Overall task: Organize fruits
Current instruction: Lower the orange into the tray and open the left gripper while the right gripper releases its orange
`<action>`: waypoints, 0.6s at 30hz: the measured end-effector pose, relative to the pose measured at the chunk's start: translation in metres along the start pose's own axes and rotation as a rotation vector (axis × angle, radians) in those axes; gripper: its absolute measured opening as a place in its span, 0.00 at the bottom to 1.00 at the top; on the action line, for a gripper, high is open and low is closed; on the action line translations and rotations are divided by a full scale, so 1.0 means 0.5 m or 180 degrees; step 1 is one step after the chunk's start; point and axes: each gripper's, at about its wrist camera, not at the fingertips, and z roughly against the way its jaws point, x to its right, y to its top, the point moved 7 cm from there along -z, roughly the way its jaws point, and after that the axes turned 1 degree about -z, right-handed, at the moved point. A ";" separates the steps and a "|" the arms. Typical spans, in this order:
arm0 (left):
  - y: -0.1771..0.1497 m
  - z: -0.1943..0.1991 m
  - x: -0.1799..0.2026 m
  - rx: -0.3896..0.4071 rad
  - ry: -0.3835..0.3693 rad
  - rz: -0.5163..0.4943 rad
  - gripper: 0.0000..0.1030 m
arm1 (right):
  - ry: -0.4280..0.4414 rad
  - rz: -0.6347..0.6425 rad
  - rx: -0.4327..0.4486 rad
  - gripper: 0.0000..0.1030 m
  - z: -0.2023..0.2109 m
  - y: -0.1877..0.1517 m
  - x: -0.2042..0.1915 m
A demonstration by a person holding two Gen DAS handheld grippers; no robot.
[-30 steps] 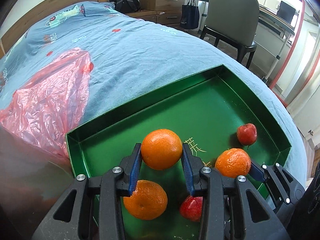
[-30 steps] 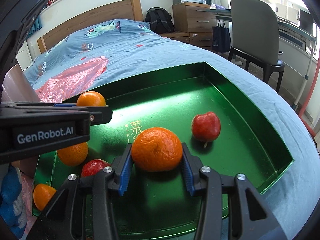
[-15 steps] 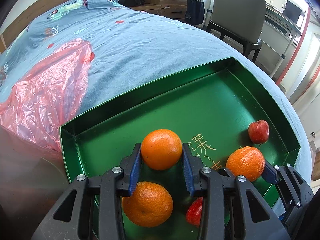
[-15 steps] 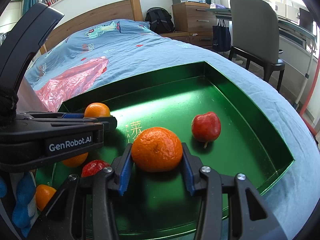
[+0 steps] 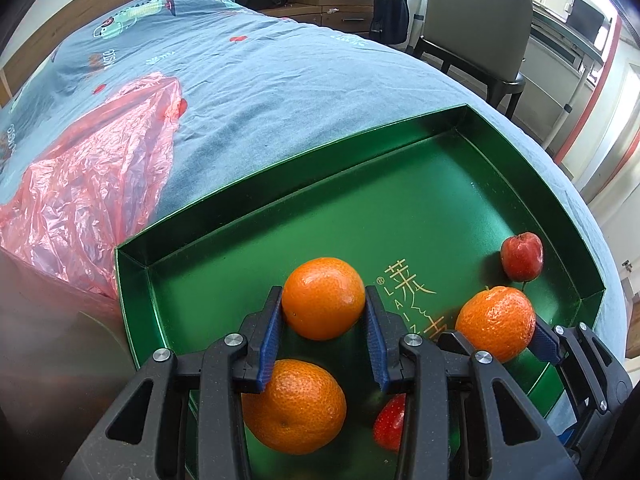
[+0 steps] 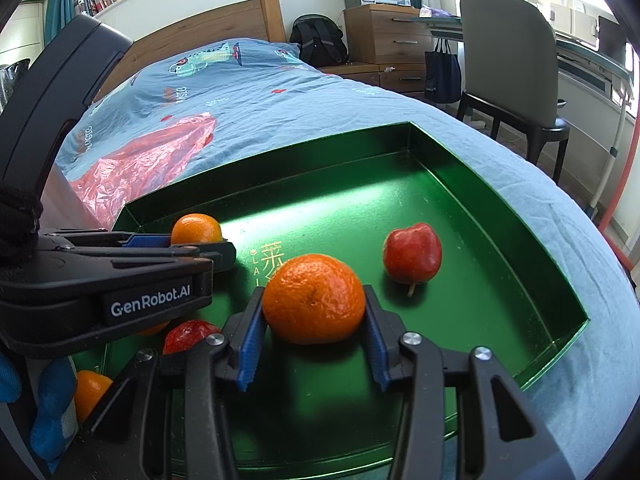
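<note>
Orange [image 5: 323,298] between left tongs [image 5: 324,334]

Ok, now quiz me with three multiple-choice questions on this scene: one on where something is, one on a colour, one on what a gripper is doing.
1. Where does the tray sit?
A. on a desk
B. on the bed
C. on a chair

2. What colour is the plastic bag beside the tray?
A. pinkish red
B. yellow
C. black

3. What is the right gripper doing?
A. standing open over nothing
B. gripping an apple
C. gripping an orange

Answers:
1 B: the blue bedsheet surrounds the tray on all sides.
2 A: the crumpled bag on the sheet is see-through pinkish red.
3 C: both blue pads press on the sides of the orange.
</note>
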 end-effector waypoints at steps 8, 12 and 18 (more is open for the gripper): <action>-0.002 0.002 -0.001 0.0003 0.0045 -0.0006 0.32 | -0.0002 0.0000 0.0001 0.71 0.000 0.000 0.000; -0.004 0.010 -0.007 0.0015 0.0037 0.0045 0.33 | -0.0001 0.0000 0.0000 0.71 0.000 0.000 0.000; 0.002 0.041 -0.018 0.0101 0.0047 0.0061 0.41 | 0.0011 -0.0011 0.0008 0.72 0.001 0.000 0.001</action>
